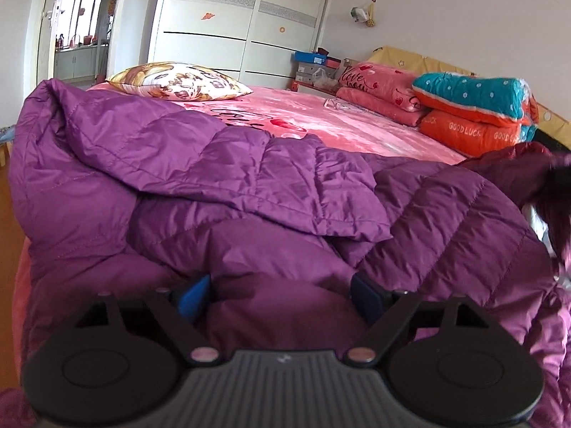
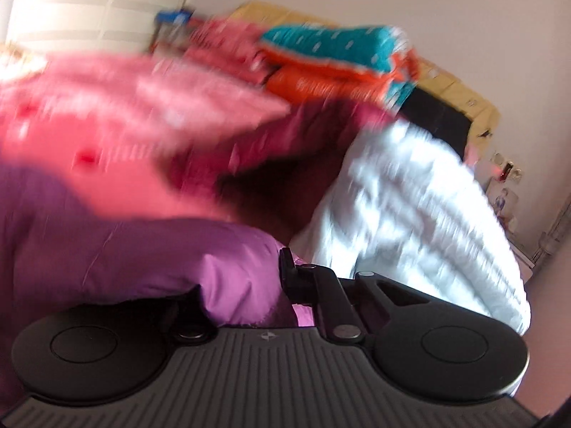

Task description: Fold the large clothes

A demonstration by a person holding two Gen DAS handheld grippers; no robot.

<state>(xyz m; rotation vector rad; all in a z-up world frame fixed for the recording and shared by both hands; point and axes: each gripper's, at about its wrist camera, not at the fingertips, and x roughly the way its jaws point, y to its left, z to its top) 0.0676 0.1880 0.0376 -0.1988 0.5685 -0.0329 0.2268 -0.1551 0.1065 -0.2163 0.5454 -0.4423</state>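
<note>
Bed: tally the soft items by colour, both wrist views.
Purple: 1, the purple quilted coat
Maroon: 1, the maroon garment
White: 1, the white quilted garment
Pink: 1, the pink folded blanket
Teal and orange: 1, the teal and orange folded blanket
Floral: 1, the floral pillow
Total: 6

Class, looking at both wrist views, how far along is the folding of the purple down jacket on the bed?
Done: one flap of the purple jacket already lies folded over its body on the pink bed.
In hand: the left gripper is open, its fingers spread against the jacket; the right gripper is pinching purple fabric, though that view is blurred.
Left: the jacket is still bulky and rumpled, so further folds remain.
</note>
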